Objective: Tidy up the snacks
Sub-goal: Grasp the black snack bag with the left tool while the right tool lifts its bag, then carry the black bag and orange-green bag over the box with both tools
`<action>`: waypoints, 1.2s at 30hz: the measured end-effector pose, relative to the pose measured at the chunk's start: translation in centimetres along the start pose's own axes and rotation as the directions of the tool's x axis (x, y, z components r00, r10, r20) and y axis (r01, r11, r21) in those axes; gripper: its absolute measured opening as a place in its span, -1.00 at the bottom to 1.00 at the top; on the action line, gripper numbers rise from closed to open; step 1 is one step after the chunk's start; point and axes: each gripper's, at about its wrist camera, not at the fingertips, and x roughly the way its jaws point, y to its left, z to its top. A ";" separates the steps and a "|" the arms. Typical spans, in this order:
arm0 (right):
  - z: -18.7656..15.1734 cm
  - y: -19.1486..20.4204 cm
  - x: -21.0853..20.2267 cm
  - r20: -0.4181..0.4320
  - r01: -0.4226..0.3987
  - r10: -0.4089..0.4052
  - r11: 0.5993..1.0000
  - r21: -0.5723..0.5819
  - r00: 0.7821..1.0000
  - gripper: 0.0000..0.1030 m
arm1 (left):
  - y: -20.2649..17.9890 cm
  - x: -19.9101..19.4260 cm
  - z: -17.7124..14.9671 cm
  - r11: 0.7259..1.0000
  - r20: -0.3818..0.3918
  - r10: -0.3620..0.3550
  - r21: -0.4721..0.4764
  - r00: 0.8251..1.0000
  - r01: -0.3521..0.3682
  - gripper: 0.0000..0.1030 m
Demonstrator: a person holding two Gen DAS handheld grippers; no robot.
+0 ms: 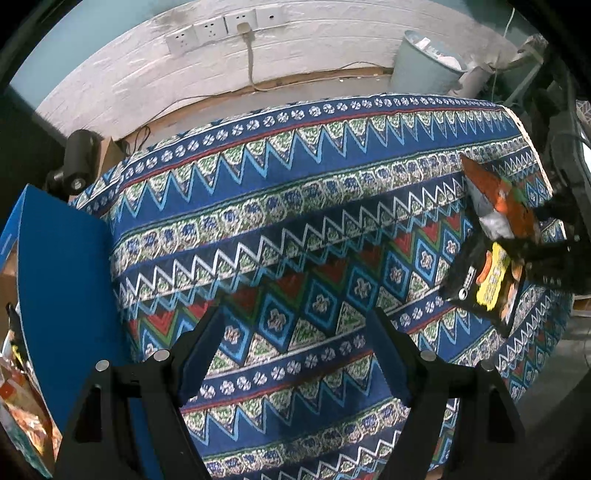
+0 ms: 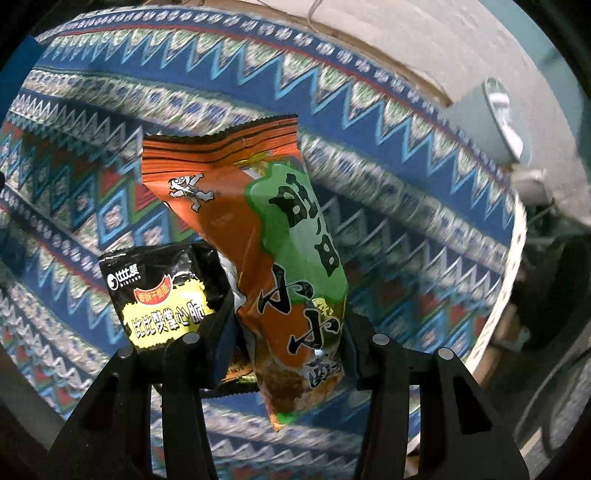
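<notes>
My right gripper (image 2: 288, 321) is shut on an orange and green snack bag (image 2: 258, 221) and holds it above the patterned tablecloth (image 2: 388, 184). A black and yellow snack pack (image 2: 162, 291) sticks out past its left finger (image 2: 218, 332) and seems caught in the same grip. In the left wrist view both packs, orange (image 1: 495, 199) and black (image 1: 484, 280), hang at the right gripper (image 1: 535, 251) near the table's right side. My left gripper (image 1: 295, 350) is open over the cloth (image 1: 295, 206) with nothing between its fingers. A blue box (image 1: 62, 277) holding snacks (image 1: 22, 398) stands at the left.
A pale waste bin (image 1: 424, 62) stands on the floor past the table's far right corner. Wall sockets (image 1: 210, 29) with a plugged cable line the white wall. A black cylindrical device (image 1: 77, 158) sits behind the box. The table's edge (image 2: 513, 258) runs close on the right.
</notes>
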 end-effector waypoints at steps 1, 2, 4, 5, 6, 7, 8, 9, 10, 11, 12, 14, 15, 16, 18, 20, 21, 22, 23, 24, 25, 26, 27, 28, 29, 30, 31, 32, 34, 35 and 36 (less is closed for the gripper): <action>-0.3 0.4 -0.1 -0.002 -0.011 0.011 1.000 0.019 1.000 -0.09 | 0.1 -0.1 -0.4 1.000 -0.001 0.006 -0.001 1.000 -0.006 0.55; -0.6 0.6 -0.1 -0.005 -0.023 0.023 0.999 0.047 1.000 -0.09 | 0.1 -0.2 -0.7 1.000 -0.002 0.010 -0.002 1.000 -0.010 0.55; -1.3 1.4 0.0 -0.011 -0.049 0.050 0.994 0.103 0.999 -0.09 | 0.4 -0.4 -1.8 1.000 -0.007 0.019 -0.006 1.000 -0.019 0.55; -1.7 2.1 0.1 -0.009 -0.065 0.067 0.990 0.123 0.998 -0.08 | 0.6 -0.4 -2.4 1.000 -0.011 0.022 -0.009 1.000 -0.022 0.55; -2.2 3.0 -0.1 -0.005 -0.069 0.070 0.989 0.130 0.998 -0.08 | 0.7 -0.4 -3.0 1.000 -0.021 0.027 -0.012 0.999 -0.027 0.55; -2.5 4.1 -0.3 0.006 -0.079 0.079 0.988 0.132 0.997 -0.08 | 0.7 -0.4 -3.5 0.999 -0.026 0.029 -0.017 0.999 -0.029 0.55; -2.7 5.1 -0.5 0.012 -0.094 0.093 0.987 0.130 0.996 -0.08 | 0.8 -0.5 -4.0 0.999 -0.032 0.028 -0.027 0.999 -0.029 0.55; -3.0 5.8 -0.6 0.017 -0.105 0.104 0.986 0.128 0.994 -0.08 | 0.8 -0.6 -4.4 0.999 -0.037 0.026 -0.034 0.999 -0.027 0.55; -3.2 6.7 -0.7 0.024 -0.115 0.113 0.985 0.125 0.993 -0.08 | 0.7 -0.6 -5.0 0.999 -0.044 0.023 -0.044 0.999 -0.025 0.56; -3.4 7.8 -0.9 0.032 -0.124 0.122 0.986 0.115 0.992 -0.08 | 0.6 -0.7 -5.3 0.998 -0.051 0.022 -0.051 0.998 -0.025 0.58; -3.5 8.6 -1.1 0.037 -0.131 0.127 0.986 0.105 0.991 -0.08 | 0.4 -0.7 -5.8 0.998 -0.058 0.023 -0.058 0.998 -0.026 0.58; -3.8 9.7 -1.4 0.047 -0.137 0.133 0.986 0.092 0.990 -0.09 | -0.2 -0.5 -6.9 0.997 -0.079 0.013 -0.079 0.997 -0.019 0.58; -3.7 9.8 -1.5 0.055 -0.142 0.138 0.986 0.088 0.989 -0.09 | -0.6 -0.4 -7.5 0.996 -0.087 -0.002 -0.089 0.996 -0.006 0.58; -3.7 9.7 -1.7 0.065 -0.147 0.142 0.986 0.084 0.988 -0.08 | -1.0 -0.3 -8.1 0.995 -0.097 -0.016 -0.099 0.995 0.007 0.59; -4.1 9.3 -2.2 0.083 -0.138 0.132 0.987 0.080 0.988 -0.08 | -2.1 -0.3 -9.0 0.992 -0.108 -0.044 -0.120 0.993 0.031 0.59; -4.9 8.6 -3.0 0.103 -0.116 0.107 0.990 0.085 0.989 -0.08 | -2.7 -0.2 -9.5 0.984 -0.108 -0.089 -0.165 0.990 0.071 0.59; -5.1 8.2 -3.2 0.108 -0.110 0.100 0.990 0.089 0.989 -0.08 | -3.0 -0.1 -9.6 0.974 -0.108 -0.125 -0.203 0.986 0.101 0.60; -5.2 7.6 -3.3 0.115 -0.096 0.085 0.991 0.091 0.990 -0.08 | -3.4 0.0 -9.6 0.964 -0.109 -0.156 -0.235 0.982 0.127 0.66; -4.9 6.6 -3.1 0.120 -0.089 0.078 0.992 0.089 0.990 -0.08 | -3.6 0.2 -9.7 0.947 -0.106 -0.196 -0.279 0.975 0.160 0.71; -4.9 5.9 -3.1 0.127 -0.079 0.068 0.993 0.087 0.990 -0.08 | -3.7 0.4 -9.8 0.926 -0.097 -0.231 -0.327 0.968 0.188 0.71; -5.0 5.3 -3.2 0.137 -0.070 0.058 0.994 0.084 0.989 -0.09 | -4.0 0.6 -9.9 0.910 -0.094 -0.251 -0.362 0.963 0.202 0.71; -5.1 4.6 -3.3 0.149 -0.066 0.054 0.994 0.081 0.987 -0.08 | -4.2 0.9 -10.1 0.889 -0.092 -0.276 -0.404 0.957 0.217 0.71; -5.2 3.8 -3.4 0.162 -0.065 0.051 0.995 0.081 0.986 -0.08 | -4.5 1.3 -10.3 0.867 -0.096 -0.300 -0.443 0.949 0.230 0.71; -5.2 3.5 -3.5 0.168 -0.064 0.049 0.994 0.083 0.985 -0.08 | -5.0 1.7 -10.5 0.851 -0.103 -0.318 -0.468 0.943 0.236 0.71; -5.4 2.7 -3.5 0.172 -0.061 0.045 0.994 0.088 0.984 -0.08 | -5.2 1.8 -10.5 0.845 -0.109 -0.322 -0.482 0.940 0.233 0.71; -5.3 1.9 -3.4 0.173 -0.056 0.039 0.994 0.093 0.984 -0.08 | -5.5 2.1 -10.3 0.838 -0.118 -0.320 -0.498 0.940 0.223 0.71; -5.4 1.3 -3.4 0.174 -0.052 0.035 0.994 0.099 0.984 -0.08 | -5.8 2.4 -10.1 0.830 -0.122 -0.315 -0.516 0.941 0.211 0.71; -5.6 0.9 -3.5 0.177 -0.053 0.034 0.993 0.105 0.984 -0.08 | -6.1 2.7 -10.2 0.824 -0.127 -0.308 -0.530 0.943 0.198 0.71; -5.7 0.1 -3.5 0.181 -0.058 0.036 0.992 0.115 0.983 -0.08 | -7.0 3.4 -10.5 0.808 -0.141 -0.299 -0.564 0.944 0.171 0.71; -5.6 -0.5 -3.5 0.184 -0.059 0.036 0.991 0.121 0.982 -0.08 | -7.4 3.6 -10.7 0.805 -0.146 -0.298 -0.570 0.943 0.166 0.71; -4.8 -0.9 -3.0 0.186 -0.059 0.035 0.990 0.125 0.982 -0.08 | -7.9 3.9 -10.8 0.805 -0.155 -0.296 -0.571 0.942 0.159 0.71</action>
